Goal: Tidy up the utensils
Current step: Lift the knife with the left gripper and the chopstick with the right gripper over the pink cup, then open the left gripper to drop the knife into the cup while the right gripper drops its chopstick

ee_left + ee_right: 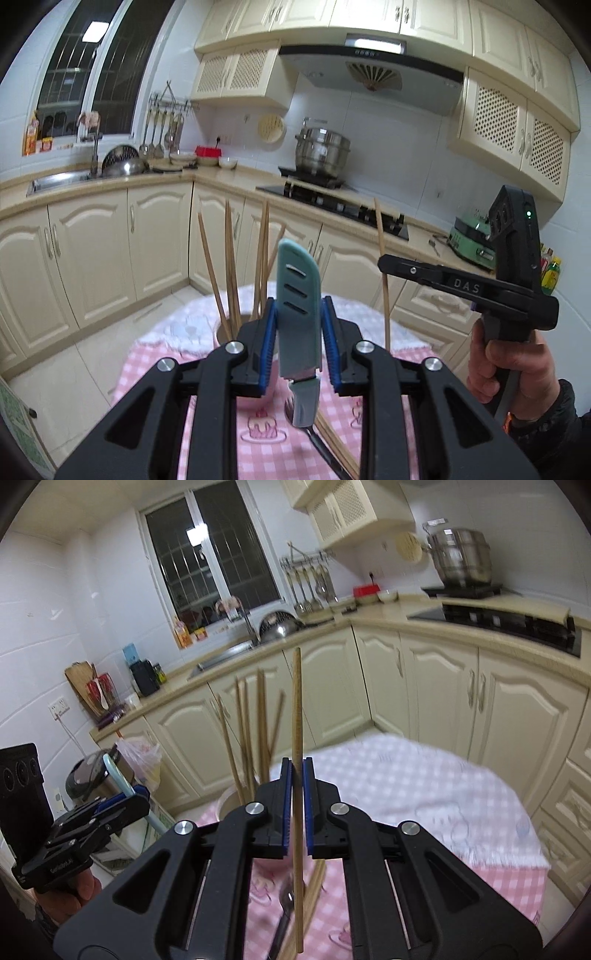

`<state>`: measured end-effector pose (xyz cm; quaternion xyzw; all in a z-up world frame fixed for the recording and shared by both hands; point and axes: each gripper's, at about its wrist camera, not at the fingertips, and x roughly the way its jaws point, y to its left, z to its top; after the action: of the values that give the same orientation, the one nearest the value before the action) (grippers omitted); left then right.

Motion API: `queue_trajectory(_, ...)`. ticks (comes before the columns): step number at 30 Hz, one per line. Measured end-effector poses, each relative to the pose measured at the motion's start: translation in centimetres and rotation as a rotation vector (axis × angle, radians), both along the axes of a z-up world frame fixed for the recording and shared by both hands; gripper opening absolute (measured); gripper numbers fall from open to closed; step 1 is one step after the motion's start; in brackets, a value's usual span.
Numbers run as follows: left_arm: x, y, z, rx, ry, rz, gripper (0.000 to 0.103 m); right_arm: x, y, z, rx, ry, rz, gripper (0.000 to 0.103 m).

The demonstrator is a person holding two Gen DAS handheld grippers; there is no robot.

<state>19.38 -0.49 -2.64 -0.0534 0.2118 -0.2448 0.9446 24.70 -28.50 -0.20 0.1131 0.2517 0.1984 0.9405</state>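
Teal knife [298, 310] stands upright in my left gripper [298, 332], its blue pads pinching the sheathed blade, in the left wrist view; at eleven o'clock behind it, chopsticks [232, 266] lean in a holder [221, 334] on the pink checked tablecloth [155, 354]. Through the right wrist view, my right gripper [297, 805] clamps one chopstick [297, 716] upright, with the holder at ten o'clock.
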Motion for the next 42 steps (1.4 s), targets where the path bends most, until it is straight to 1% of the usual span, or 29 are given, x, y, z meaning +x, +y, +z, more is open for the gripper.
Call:
queue_trajectory(5,0.3,0.7,3.3,0.004,-0.087,0.017,0.023,1.0,1.0,3.6,0.018,-0.104,0.010,0.006)
queue_trajectory(10,0.7,1.3,5.9,0.007,-0.151,0.038,0.023,2.8,2.4,6.1,0.047,-0.170,0.022,0.006)
queue_trajectory(13,1.4,1.6,6.9,0.006,-0.163,0.056,0.023,4.1,3.5,6.7,0.057,-0.181,0.038,0.006)
queue_trajectory(18,2.8,2.0,7.6,-0.001,-0.161,0.077,0.023,5.8,5.2,6.5,0.045,-0.200,0.047,0.006)
queue_trajectory(22,4.0,2.0,7.2,0.009,-0.149,0.088,0.023,6.6,6.3,6.0,0.043,-0.209,0.050,0.006)
queue_trajectory(25,4.9,1.8,6.4,0.016,-0.128,0.092,0.023,7.1,6.8,5.2,0.033,-0.208,0.047,0.006)
queue_trajectory(31,6.8,1.0,3.3,0.041,-0.047,0.078,0.023,8.8,7.5,2.2,0.008,-0.144,0.052,0.006)
queue_trajectory(34,7.9,0.7,1.5,0.052,0.016,0.073,0.024,9.4,7.6,0.7,-0.004,-0.095,0.057,0.007)
queue_trajectory(35,8.0,0.7,1.3,0.049,0.024,0.071,0.024,9.4,7.4,0.3,0.001,-0.078,0.055,0.008)
queue_trajectory(36,8.0,0.8,1.1,0.042,0.029,0.073,0.025,9.4,7.1,0.1,0.007,-0.066,0.051,0.013)
queue_trajectory(37,7.8,0.9,1.1,0.040,0.027,0.077,0.032,9.4,6.9,0.1,0.008,-0.061,0.043,0.040)
queue_trajectory(38,7.6,1.0,1.3,0.039,0.014,0.088,0.040,9.1,6.4,0.0,0.012,-0.058,0.024,0.084)
queue_trajectory(39,7.4,1.1,1.5,0.038,0.002,0.094,0.044,8.8,5.9,0.1,0.020,-0.064,0.001,0.092)
queue_trajectory(40,7.2,1.2,1.7,0.039,-0.009,0.103,0.051,8.3,5.1,0.2,0.034,-0.084,-0.036,0.092)
queue_trajectory(41,7.0,1.3,2.0,0.042,-0.021,0.115,0.059,8.1,4.7,0.4,0.038,-0.086,-0.043,0.092)
queue_trajectory(42,6.7,1.3,2.2,0.045,-0.032,0.122,0.062,8.0,4.1,0.5,0.045,-0.082,-0.044,0.092)
